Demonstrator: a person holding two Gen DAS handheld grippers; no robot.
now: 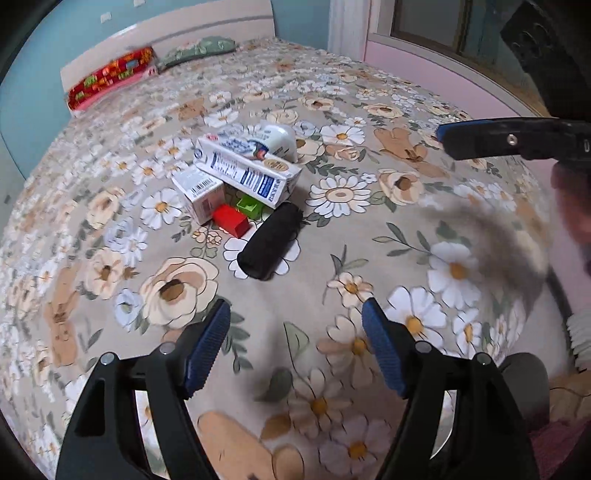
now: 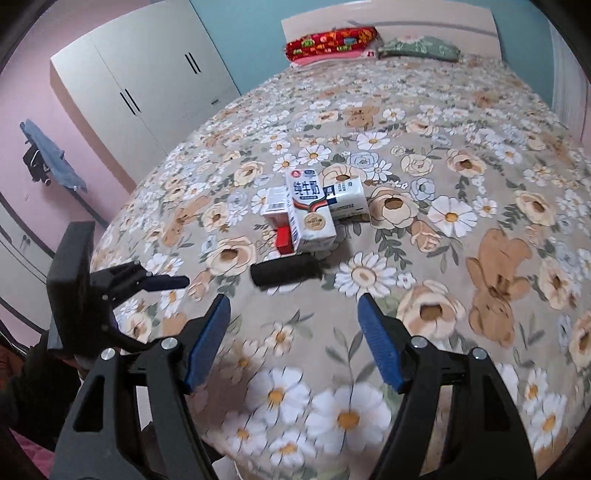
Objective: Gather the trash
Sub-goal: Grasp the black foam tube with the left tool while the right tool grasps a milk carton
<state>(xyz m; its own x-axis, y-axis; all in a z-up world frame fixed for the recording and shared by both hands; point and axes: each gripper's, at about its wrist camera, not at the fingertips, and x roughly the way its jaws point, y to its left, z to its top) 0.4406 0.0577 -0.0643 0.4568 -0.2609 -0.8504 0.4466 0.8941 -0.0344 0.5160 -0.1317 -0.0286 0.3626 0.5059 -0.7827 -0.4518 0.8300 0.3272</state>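
Observation:
A pile of trash lies mid-bed: a long white milk carton (image 1: 248,170) (image 2: 309,212), a small white box (image 1: 199,194) (image 2: 274,206), a white bottle or carton (image 1: 279,137) (image 2: 345,199) behind, a red block (image 1: 231,219) (image 2: 283,240), a green block (image 1: 249,206) and a black roll (image 1: 270,240) (image 2: 283,273) nearest me. My left gripper (image 1: 295,347) is open and empty, short of the black roll; it also shows in the right wrist view (image 2: 170,282). My right gripper (image 2: 293,341) is open and empty, short of the roll; one finger shows in the left wrist view (image 1: 480,138).
The floral bedspread (image 1: 369,258) (image 2: 461,221) covers the bed. A red pillow (image 2: 330,40) and a green pillow (image 2: 419,47) lie at the headboard. A white wardrobe (image 2: 147,74) stands left of the bed. A window (image 1: 443,29) is at the far right.

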